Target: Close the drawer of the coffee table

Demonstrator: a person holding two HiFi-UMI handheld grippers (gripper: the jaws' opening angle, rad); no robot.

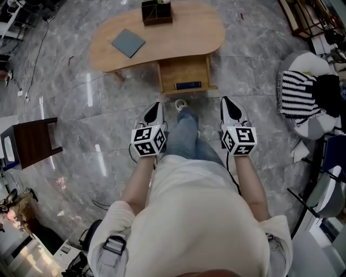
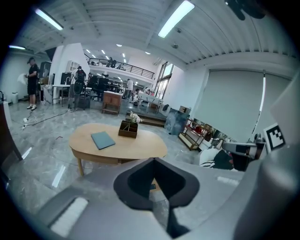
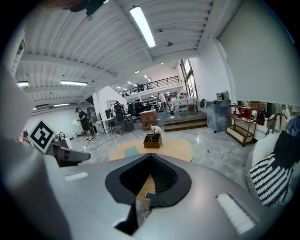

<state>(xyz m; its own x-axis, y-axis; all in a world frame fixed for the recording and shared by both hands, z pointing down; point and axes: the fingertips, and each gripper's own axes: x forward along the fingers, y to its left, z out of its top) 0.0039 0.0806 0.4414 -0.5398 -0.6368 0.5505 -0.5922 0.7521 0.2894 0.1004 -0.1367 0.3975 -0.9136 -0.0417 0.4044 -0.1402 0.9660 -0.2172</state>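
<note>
Both forearms reach forward from the body, side by side and apart, one on each side of the person's legs. The left gripper [image 1: 154, 111] and right gripper [image 1: 229, 108] are held above the marble floor [image 1: 81, 97], short of the coffee table [image 1: 162, 40]. Each points ahead toward the table and tips somewhat downward, its marker cube toward the person.

In the left gripper view the left gripper's fingers [image 2: 93, 206] are pressed together with nothing between them, and they touch nothing. The right gripper's fingers [image 3: 211, 197] are likewise together and empty, clear of the table.

The drawer [image 1: 184, 73] sits under the near edge of the tabletop [image 1: 178, 38], toward its right end in the head view. It stands pulled out toward the person. A dark blue thing [image 1: 188, 85] lies inside it along its front wall. The person's shoe [image 1: 181, 104] is on the floor just before the drawer front, between the two grippers.

A flat grey-blue book [image 1: 128, 43] lies left of the tabletop's middle. A dark box [image 1: 157, 12] with white flowers stands at the far edge.

A dark wooden chair [image 1: 32, 142] stands well to the left. A striped cushion [image 1: 297, 97] lies on a pale seat to the right.
</note>
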